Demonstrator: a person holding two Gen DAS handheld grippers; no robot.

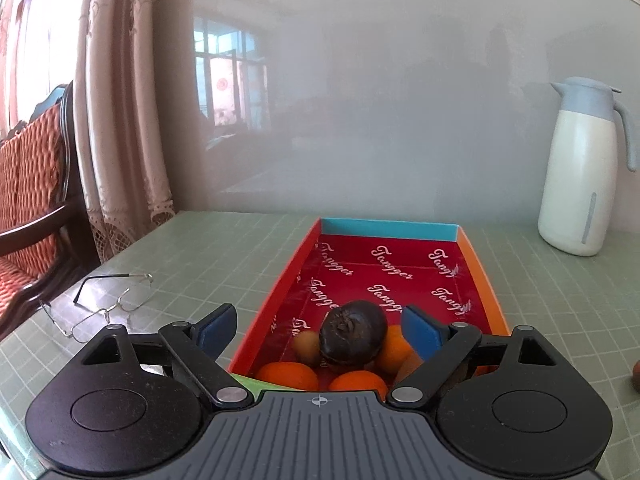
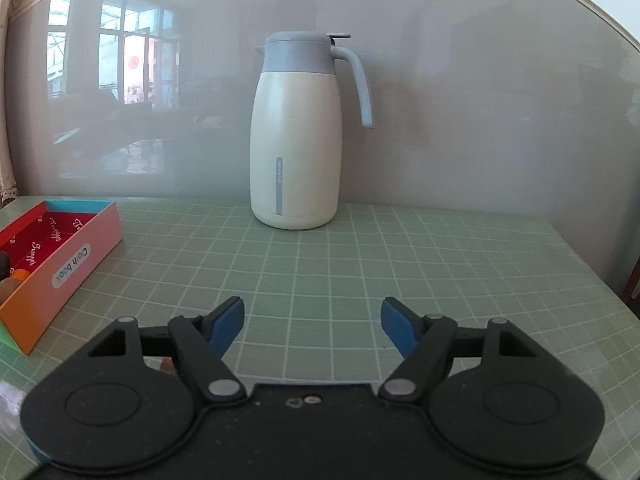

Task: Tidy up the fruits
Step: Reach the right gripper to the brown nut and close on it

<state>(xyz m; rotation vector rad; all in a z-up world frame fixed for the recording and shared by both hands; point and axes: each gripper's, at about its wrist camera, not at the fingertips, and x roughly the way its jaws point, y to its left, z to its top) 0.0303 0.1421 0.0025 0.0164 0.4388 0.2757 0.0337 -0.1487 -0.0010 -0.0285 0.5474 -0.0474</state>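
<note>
My left gripper stands open over the near end of the shallow cardboard box with red printed floor; its blue pads touch nothing. Between them, a dark brown wrinkled round fruit lies on top of several orange round fruits inside the box. My right gripper is open too and empty, above the green checked tablecloth. A cream jug with grey-blue lid stands upright near the wall. Thin metal-framed glasses lie left of the box.

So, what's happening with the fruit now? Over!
Left gripper open over dark fruit atop oranges in box. Right gripper open, empty. Nothing in the way.
</note>
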